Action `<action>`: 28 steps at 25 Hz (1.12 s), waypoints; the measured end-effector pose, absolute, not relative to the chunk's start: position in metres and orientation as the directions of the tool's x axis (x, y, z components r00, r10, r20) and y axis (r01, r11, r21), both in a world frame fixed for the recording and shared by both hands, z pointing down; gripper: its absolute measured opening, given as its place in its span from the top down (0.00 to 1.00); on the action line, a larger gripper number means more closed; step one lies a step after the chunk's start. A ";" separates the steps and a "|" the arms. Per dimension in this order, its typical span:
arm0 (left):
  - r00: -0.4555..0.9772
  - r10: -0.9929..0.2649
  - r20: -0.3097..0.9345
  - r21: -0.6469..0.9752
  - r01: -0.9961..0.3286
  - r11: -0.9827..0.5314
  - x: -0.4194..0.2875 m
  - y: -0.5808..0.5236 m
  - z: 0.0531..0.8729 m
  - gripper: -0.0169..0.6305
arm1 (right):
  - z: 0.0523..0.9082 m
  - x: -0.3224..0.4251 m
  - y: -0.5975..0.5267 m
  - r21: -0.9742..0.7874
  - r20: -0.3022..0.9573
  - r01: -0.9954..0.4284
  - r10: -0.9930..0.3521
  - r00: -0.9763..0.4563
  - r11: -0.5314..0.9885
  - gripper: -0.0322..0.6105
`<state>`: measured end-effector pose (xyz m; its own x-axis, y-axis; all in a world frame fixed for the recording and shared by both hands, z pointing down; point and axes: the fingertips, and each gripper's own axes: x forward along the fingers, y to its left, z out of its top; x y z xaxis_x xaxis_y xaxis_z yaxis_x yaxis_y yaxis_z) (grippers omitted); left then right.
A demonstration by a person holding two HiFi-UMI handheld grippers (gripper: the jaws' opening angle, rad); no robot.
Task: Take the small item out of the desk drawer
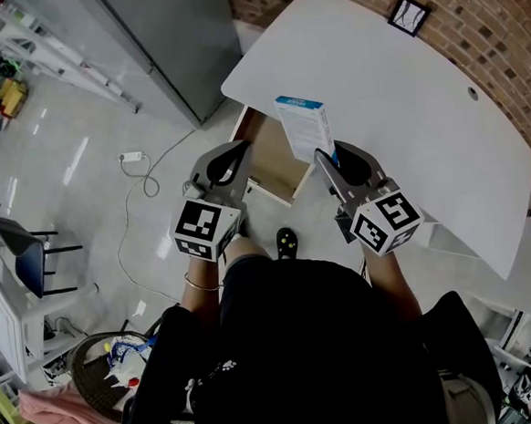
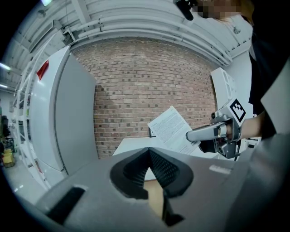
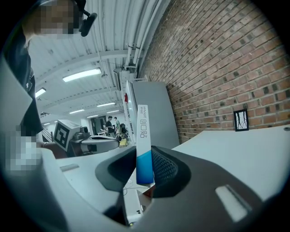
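My right gripper [image 1: 327, 159] is shut on a flat white box with a blue end [image 1: 304, 126], held up above the desk's near edge. In the right gripper view the box [image 3: 143, 140] stands upright between the pads, blue end down. My left gripper [image 1: 239, 151] is shut and holds nothing, hovering over the open wooden drawer [image 1: 274, 165] under the white desk [image 1: 403, 104]. From the left gripper view the box [image 2: 171, 129] and the right gripper [image 2: 192, 135] show at the right, and the left gripper's own tips [image 2: 149, 159] meet.
A small framed picture [image 1: 408, 15] leans on the brick wall at the desk's back. A grey cabinet [image 1: 179, 39] stands left of the desk. A white cable and plug [image 1: 133, 158] lie on the floor. A black shoe [image 1: 287, 243] shows below the drawer.
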<state>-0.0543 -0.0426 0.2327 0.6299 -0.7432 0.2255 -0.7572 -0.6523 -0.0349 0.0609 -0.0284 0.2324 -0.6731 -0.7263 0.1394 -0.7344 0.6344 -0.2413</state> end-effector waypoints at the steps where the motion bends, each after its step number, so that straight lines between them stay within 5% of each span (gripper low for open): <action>1: 0.630 -0.743 0.225 -0.036 -0.757 -0.652 -0.054 -0.043 0.232 0.98 | 0.232 0.060 -0.029 -0.242 0.140 -0.732 -0.724 -0.675 0.636 0.78; 28: 0.594 -0.772 0.225 -0.053 -0.784 -0.618 -0.068 -0.044 0.227 0.98 | 0.230 0.048 -0.035 -0.240 0.128 -0.704 -0.697 -0.705 0.668 0.78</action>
